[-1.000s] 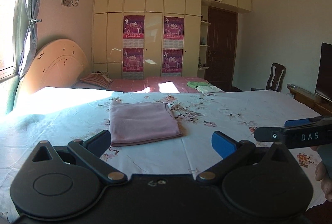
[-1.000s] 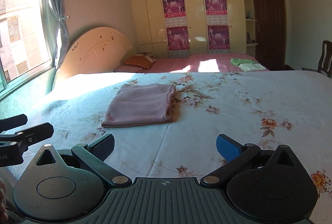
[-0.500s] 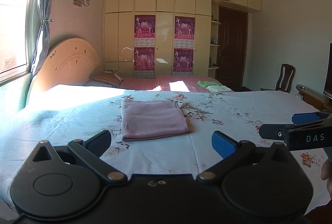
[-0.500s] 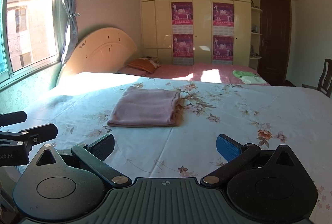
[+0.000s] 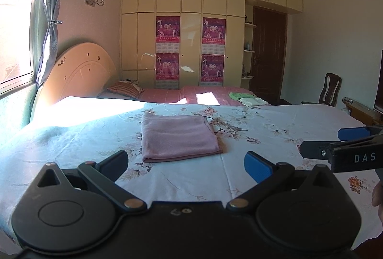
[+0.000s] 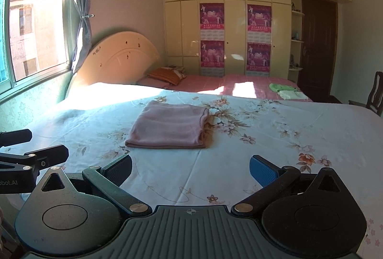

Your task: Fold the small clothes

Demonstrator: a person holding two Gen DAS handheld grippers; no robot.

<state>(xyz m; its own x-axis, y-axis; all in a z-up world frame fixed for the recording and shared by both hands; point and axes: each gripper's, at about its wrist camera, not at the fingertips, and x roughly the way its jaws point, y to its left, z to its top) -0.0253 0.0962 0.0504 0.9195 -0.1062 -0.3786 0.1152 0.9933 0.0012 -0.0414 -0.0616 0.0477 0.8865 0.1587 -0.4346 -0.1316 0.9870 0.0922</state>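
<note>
Both cameras have pulled back from the folded pink cloth (image 5: 178,136) on the bed (image 5: 275,120); left hand-held gripper (image 5: 185,164) and right hand-held gripper (image 6: 190,169) gape wide, empty.

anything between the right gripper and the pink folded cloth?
Nothing: only bare floral bedsheet lies between the right gripper and the pink folded cloth, clearest in the right wrist view. Jaws are open and empty.

Harsh window (image 6: 36,26) glare, dim foreground, fisheye-warped edges.
</note>
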